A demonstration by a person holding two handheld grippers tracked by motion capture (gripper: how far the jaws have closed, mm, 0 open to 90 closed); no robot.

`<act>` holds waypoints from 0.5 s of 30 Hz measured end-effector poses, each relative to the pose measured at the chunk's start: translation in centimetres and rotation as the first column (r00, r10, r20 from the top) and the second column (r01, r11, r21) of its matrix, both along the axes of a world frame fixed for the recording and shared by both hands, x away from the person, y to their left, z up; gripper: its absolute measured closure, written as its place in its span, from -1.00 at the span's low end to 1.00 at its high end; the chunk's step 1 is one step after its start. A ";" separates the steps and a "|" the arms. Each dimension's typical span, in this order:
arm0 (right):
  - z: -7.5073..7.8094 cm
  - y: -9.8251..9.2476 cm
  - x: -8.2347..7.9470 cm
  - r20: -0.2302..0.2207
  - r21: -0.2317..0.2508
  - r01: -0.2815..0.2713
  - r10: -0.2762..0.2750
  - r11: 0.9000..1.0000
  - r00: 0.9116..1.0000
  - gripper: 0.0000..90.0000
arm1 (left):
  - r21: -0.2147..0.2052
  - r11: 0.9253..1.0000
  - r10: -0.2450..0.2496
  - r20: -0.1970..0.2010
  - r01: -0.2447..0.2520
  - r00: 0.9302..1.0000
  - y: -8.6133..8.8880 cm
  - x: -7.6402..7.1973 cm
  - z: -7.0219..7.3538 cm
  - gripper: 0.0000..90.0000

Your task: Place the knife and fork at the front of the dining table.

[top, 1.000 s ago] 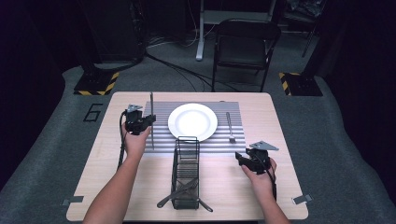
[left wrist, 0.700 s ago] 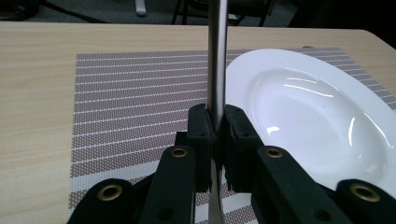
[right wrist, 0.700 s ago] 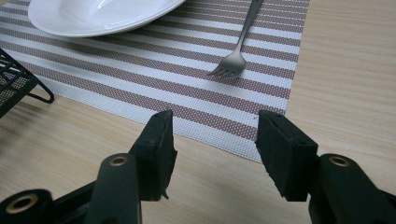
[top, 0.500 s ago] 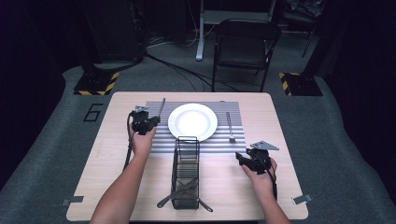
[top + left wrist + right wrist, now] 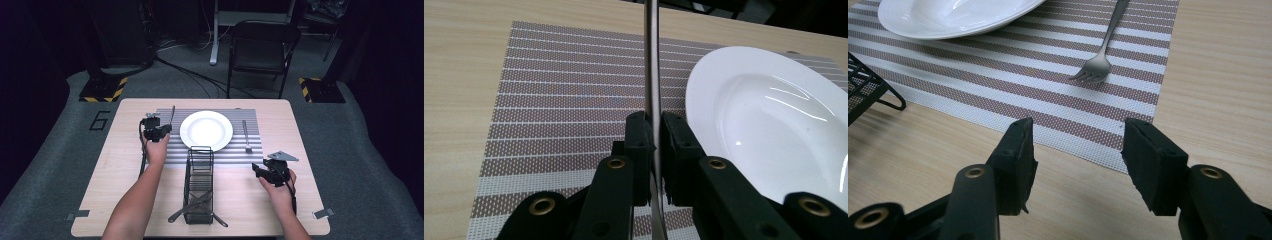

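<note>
Numeral "6" (image 5: 100,120) beside table; left gripper (image 5: 653,145) clamps knife (image 5: 652,65); right gripper (image 5: 1075,150) half-open, empty.

White plate (image 5: 206,130) sits mid-placemat, toward the table's far edge, on a striped placemat (image 5: 165,150) that runs across most of the width. A fork (image 5: 246,136) lies on the mat just right of the plate, tines toward the near edge. A black wire caddy (image 5: 199,185) stands by the near edge with some cutlery (image 5: 192,206) lying in it. Folding chair (image 5: 262,47) beyond the far edge.
</note>
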State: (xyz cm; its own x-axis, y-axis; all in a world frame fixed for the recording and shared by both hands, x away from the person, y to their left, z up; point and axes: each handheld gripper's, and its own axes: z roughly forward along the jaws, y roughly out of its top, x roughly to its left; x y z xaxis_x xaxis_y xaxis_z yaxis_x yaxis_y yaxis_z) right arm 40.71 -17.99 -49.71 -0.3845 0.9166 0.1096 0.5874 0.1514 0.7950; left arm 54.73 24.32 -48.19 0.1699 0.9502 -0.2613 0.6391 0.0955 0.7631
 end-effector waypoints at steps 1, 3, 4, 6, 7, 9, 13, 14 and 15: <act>0.0 0.0 0.0 -0.001 0.000 -0.002 0.002 1.000 1.000 0.02 | 0.006 1.000 0.009 -0.006 -0.009 1.000 -0.1 0.1 0.0 0.83; 0.0 0.1 0.0 -0.004 0.000 -0.003 0.003 1.000 1.000 0.02 | 0.011 1.000 0.021 -0.012 -0.021 1.000 -0.1 0.4 0.0 0.83; 0.0 0.1 0.0 -0.003 -0.001 -0.005 0.005 1.000 1.000 0.02 | 0.006 0.999 0.033 -0.016 -0.033 0.999 -0.1 0.6 -0.1 0.83; 0.0 0.2 -0.1 -0.003 0.000 -0.007 0.007 1.000 1.000 0.02 | -0.010 0.999 0.049 -0.025 -0.050 0.998 -0.3 0.8 -0.2 0.83; 0.0 0.2 -0.1 -0.002 0.001 -0.008 0.008 1.000 1.000 0.02 | -0.019 0.998 0.053 -0.026 -0.053 0.998 -0.3 0.9 -0.3 0.83; 0.0 0.2 0.0 -0.003 0.001 -0.011 0.011 1.000 1.000 0.02 | -0.026 0.997 0.066 -0.039 -0.067 0.997 -0.5 1.2 -0.7 0.83; 0.0 0.2 -0.1 -0.004 0.004 -0.011 0.011 1.000 1.000 0.03 | -0.008 0.997 0.079 -0.059 -0.080 0.995 -0.6 1.5 -1.4 0.83; 0.0 0.2 -0.1 -0.003 0.004 -0.010 0.010 1.000 1.000 0.03 | -0.012 0.996 0.092 -0.066 -0.093 0.994 -0.7 1.6 -1.6 0.83; 0.0 0.2 -0.1 -0.003 0.003 -0.010 0.010 1.000 1.000 0.03 | -0.005 0.996 0.088 -0.066 -0.088 0.994 -0.6 1.7 -1.8 0.83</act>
State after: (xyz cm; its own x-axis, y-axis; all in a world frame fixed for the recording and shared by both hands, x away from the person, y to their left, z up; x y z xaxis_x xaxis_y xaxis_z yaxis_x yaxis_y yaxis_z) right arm 40.57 -17.76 -49.73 -0.3932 0.9124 0.1135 0.5883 0.1548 0.7937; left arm 56.43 23.70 -49.98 0.0678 0.9586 -0.2767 0.6768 0.1595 0.7187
